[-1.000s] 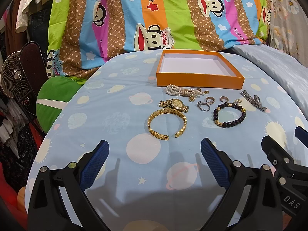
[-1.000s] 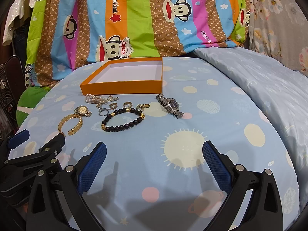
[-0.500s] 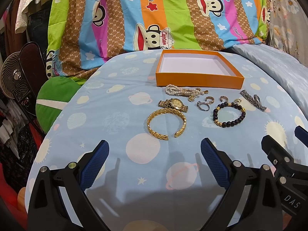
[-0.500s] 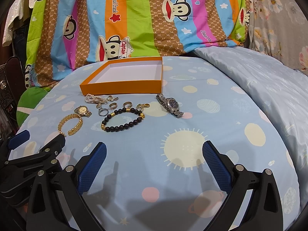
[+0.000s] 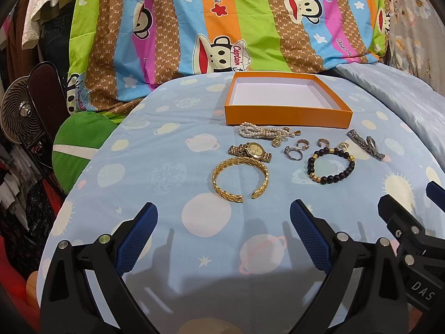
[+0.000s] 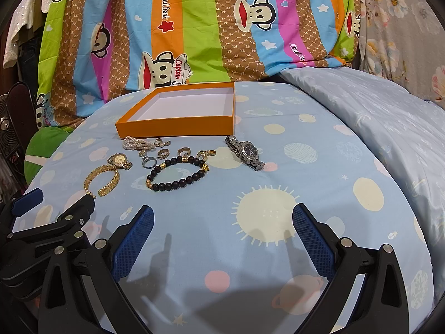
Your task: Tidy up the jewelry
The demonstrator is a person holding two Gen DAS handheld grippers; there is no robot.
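On the blue sheet (image 5: 133, 167), the left gripper (image 5: 222, 222) and right gripper (image 6: 222, 222) are hovering wide open and empty, near the gold bangle (image 5: 240, 178) and orange box (image 5: 286, 112).

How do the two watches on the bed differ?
The gold watch is gold-faced and lies left, against the gold cuff; the silver watch is dark-faced and lies alone, right of the box. Both lie flat, outside the box, untouched.
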